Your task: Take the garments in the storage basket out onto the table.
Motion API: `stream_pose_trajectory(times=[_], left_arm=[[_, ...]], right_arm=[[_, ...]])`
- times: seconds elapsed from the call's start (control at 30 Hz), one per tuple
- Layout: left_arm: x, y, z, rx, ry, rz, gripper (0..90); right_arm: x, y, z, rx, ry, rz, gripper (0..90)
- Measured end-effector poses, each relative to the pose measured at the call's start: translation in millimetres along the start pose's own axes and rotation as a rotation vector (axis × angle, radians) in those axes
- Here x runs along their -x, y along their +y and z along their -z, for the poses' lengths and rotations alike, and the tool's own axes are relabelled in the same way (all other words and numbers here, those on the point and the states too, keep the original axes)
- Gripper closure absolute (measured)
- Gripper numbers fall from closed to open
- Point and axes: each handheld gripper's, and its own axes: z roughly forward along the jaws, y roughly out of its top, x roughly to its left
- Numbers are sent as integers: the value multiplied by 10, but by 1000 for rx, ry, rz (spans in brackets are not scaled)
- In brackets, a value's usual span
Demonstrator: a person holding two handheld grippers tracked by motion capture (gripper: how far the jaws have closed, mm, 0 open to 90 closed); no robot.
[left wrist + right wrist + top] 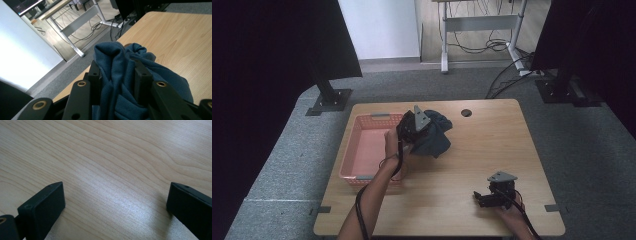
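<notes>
Cloth is the thing in play here, a dark blue knitted piece bunched up in the left gripper, which sits over the far-left part of the table, right next to the pink basket's right edge. In the left gripper view the two black jaws are pressed in on a thick fold of that cloth, with fabric bulging up between them and spilling down on the right side, so it's clamped on pretty firmly, not wide open at all. From the high view most of the cloth hangs off to the right of the gripper and looks like it's draping down toward the tabletop, though I can't tell for sure whether the lower edge is touching the wood. The basket looks like it has nothing in it as far as I can see, and the cloth is beside it, not inside. The right gripper is well apart from all that, down near the front right of the table, held low by the person's hand. In the right gripper view its jaws are spread wide with just bare wood grain between them, holding nothing. There's also a small dark round hole near the far edge of the table.
</notes>
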Motion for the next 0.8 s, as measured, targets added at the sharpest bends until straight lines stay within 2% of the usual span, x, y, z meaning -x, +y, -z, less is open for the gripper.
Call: stream_pose_trajectory(times=[0.27, 0.8], left_arm=[[21, -63, -84, -12, 14, 2, 656], [260, -67, -259, -43, -31, -35, 650]], right_arm=[[0, -1, 0, 0, 0, 1, 15], [0, -2, 2, 0, 1, 3, 16]])
